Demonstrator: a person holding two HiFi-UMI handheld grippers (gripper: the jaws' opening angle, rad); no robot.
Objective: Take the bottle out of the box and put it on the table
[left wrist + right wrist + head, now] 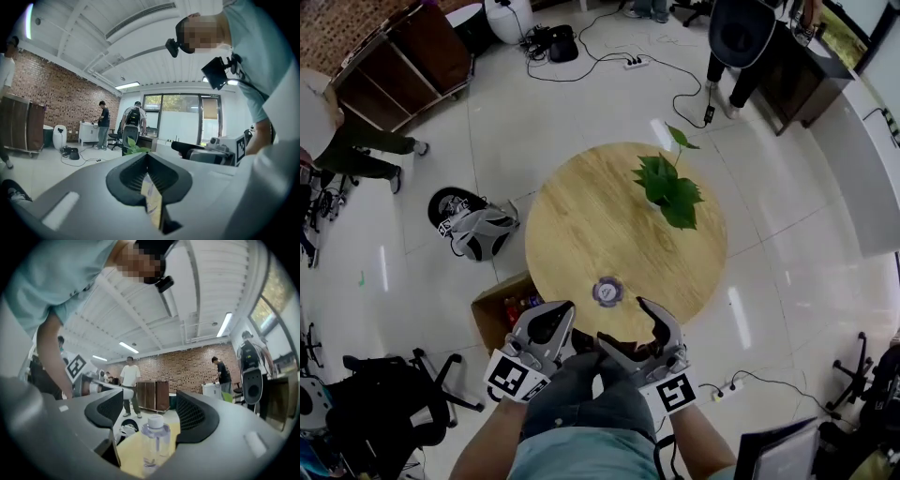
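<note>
Bottle (pixel 607 291) stands upright near the table's (pixel 581 206) near edge; right gripper (pixel 150 403) jaws spread, not touching it; left gripper (pixel 147 164) jaws pressed together.

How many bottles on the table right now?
1. The bottle stands upright near the table's near edge, ahead of the open right claw. The box on the floor beside the table seems to hold more, partly hidden.
</note>
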